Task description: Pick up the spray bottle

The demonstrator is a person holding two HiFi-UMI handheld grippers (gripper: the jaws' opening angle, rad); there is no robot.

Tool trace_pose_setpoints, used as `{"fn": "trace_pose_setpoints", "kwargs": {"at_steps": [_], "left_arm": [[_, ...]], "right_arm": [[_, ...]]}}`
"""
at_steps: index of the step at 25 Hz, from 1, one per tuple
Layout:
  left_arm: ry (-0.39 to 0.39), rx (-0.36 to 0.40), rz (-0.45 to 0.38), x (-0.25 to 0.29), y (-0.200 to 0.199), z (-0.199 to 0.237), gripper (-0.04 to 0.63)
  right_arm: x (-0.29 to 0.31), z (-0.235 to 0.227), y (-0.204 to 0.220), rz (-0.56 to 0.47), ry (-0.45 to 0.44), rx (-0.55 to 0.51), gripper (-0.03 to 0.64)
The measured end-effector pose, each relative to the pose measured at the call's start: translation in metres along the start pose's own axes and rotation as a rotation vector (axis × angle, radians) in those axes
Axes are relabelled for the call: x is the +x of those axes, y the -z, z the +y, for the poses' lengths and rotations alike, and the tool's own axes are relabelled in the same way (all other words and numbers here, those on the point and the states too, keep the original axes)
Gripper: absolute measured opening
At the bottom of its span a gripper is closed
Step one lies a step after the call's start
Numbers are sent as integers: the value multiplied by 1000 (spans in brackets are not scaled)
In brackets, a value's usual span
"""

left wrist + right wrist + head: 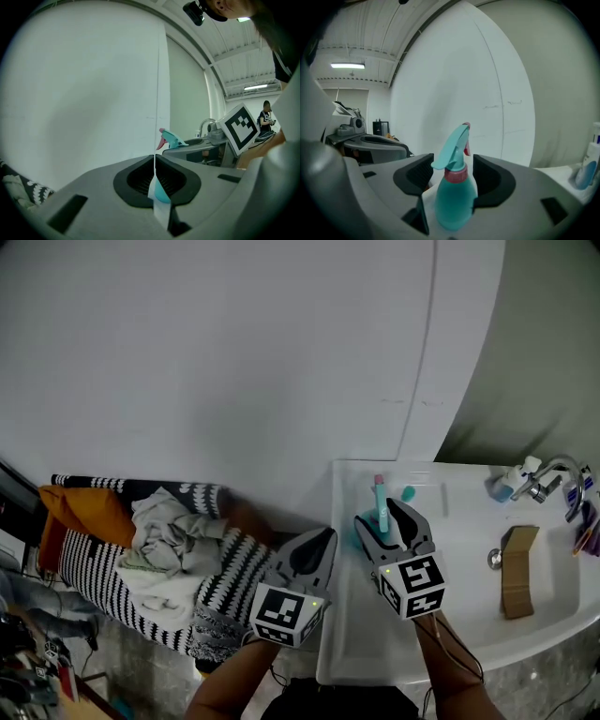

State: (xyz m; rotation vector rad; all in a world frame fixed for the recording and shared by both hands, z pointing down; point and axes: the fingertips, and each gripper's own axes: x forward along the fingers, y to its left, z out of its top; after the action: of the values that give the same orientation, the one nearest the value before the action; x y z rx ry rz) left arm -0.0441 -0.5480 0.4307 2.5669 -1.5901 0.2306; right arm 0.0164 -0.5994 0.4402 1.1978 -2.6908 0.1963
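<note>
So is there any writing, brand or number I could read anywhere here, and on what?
No readable words or numbers anywhere.
Black-and-white square markers on the hand-held cubes: patterns only, no letters.
Teal plastic spray bottle: no label visible.
Small blue-and-white bottle beside the tap: print too small.

I see the bottle point(454, 199) standing upright on the sink point(361, 643): teal body, pink collar, teal trigger head.
</note>
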Motion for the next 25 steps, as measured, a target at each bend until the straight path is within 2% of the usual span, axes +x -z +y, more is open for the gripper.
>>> {"fn": "trace_pose_setpoints", "kwargs": {"at_steps": [5,14,17,25], "left_arm": [[-4,10,-8,9,-2,4,9],[-27,-28,11,11,10,9,8],[-30,-29,11,10,11,11,8],[-49,-44,3,2,9,22,8]], "right_arm": [[14,-1,0,5,-21,-21,227],[28,-5,2,14,-15,-68,223],[29,-7,1,9,-4,-78,153],[25,-5,1,5,16,-91,140]]}}
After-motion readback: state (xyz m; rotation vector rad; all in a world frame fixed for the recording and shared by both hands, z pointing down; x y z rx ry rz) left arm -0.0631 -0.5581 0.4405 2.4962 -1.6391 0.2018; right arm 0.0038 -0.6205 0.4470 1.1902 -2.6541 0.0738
